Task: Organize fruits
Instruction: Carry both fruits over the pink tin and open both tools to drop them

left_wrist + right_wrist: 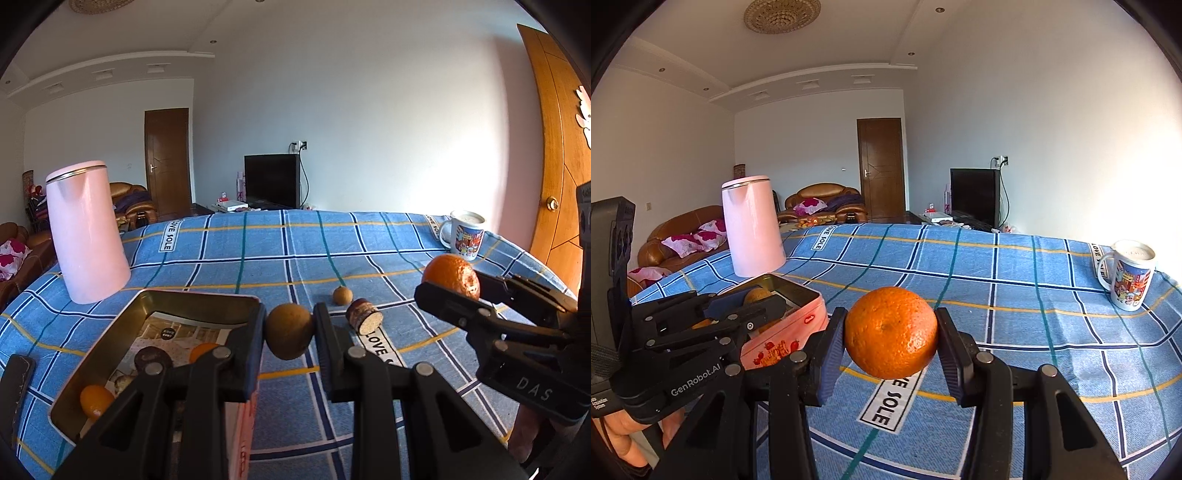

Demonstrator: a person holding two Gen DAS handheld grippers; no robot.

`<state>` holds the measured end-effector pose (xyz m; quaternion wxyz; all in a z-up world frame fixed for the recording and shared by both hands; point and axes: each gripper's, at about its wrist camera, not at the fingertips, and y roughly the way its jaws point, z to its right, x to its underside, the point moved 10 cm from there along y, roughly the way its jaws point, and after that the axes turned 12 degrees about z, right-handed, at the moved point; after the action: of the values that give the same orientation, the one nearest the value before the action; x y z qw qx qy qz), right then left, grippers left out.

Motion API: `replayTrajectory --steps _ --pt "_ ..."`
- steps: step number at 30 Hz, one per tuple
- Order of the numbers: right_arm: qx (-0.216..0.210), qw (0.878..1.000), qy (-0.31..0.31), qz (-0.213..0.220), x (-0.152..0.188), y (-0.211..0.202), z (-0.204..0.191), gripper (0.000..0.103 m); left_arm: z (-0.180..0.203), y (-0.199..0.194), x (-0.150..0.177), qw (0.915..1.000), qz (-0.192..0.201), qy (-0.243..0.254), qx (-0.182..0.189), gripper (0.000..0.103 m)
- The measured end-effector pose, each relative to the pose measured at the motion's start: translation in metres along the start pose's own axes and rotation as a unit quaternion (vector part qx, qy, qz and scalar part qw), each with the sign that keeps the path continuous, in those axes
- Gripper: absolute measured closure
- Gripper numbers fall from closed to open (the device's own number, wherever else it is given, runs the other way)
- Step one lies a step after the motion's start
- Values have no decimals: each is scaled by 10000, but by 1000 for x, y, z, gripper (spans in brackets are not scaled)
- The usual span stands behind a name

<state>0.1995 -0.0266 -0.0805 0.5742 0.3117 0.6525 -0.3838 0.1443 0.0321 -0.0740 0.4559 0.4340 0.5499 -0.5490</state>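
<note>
We have two fruits up in the air, one in each tool. Our left tool (289, 332) is clamped on a small brown fruit (289, 331), pads pressing on its two sides. It hangs just beside the right edge of the tin box (199, 301), above the blue checked cloth (258, 254) on the table. Our right tool (891, 336) is clamped on an orange (891, 332), gripped at its widest part, and its pads stand wider apart because the orange is bigger.

We think both fruits are light and round, so they could roll if they drop. The brown one looks hard and dry. The orange has a bumpy skin and is likely a bit soft, so we should squeeze it gently.

The box already has two small orange fruits (95, 400) and a dark round thing (151, 356) inside. A tiny brown fruit (342, 295) and a short cut piece (364, 316) lie on the cloth, near each other. A pink kettle (86, 232) stands behind the box, and a mug (464, 234) stands far off to the right.
</note>
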Motion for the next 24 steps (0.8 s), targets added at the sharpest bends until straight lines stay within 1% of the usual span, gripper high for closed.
replayTrajectory --steps 3,9,15,19,24 --pt "-167 9998 -54 -52 -2 7 -18 54 -16 -5 0 9999 5 -78 -89 76" --pt "-527 9984 -171 -112 -9 20 -55 54 -60 -15 3 9988 -36 -260 -412 76" --pt "-838 9956 -348 -215 -9 34 -93 54 -106 -27 6 9959 -62 -479 -767 76" --pt "-1066 9929 -377 -379 -5 45 -114 54 -131 -32 15 9934 -143 -624 -946 76" --pt "-1241 9892 -455 -632 9 59 -136 54 -140 -31 29 9924 -322 -735 -931 76"
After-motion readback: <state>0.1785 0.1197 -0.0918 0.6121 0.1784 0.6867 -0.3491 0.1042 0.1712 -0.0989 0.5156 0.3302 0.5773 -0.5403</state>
